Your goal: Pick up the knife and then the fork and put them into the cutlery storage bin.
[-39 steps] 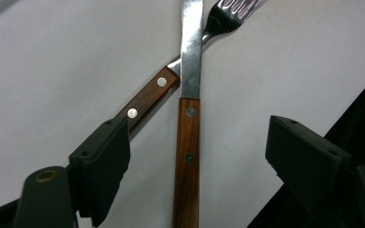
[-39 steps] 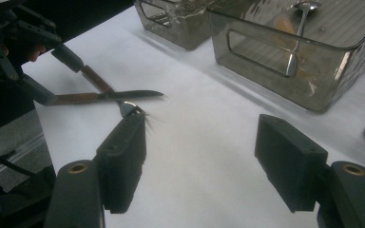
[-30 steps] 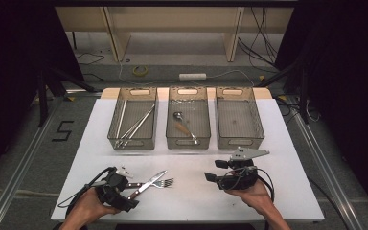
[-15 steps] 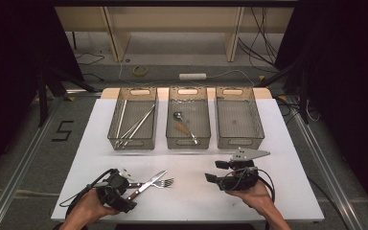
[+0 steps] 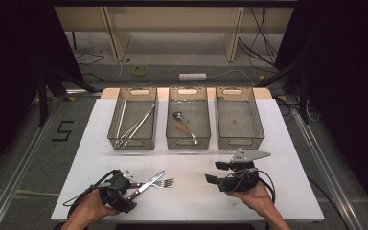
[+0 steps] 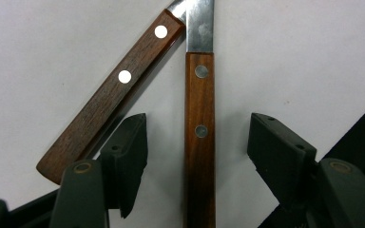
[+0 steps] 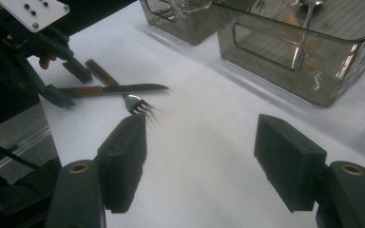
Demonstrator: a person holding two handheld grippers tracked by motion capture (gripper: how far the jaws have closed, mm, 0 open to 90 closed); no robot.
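A: High view: left tool (image 5: 133,185) at the knife (image 5: 147,185) and fork (image 5: 162,182) on the tabletop (image 5: 191,201); right tool (image 5: 218,173) idle, jaws apart.

B: Left gripper view: jaws apart astride 1 wooden handle (image 6: 199,142); the 2nd handle (image 6: 109,102) may snag.
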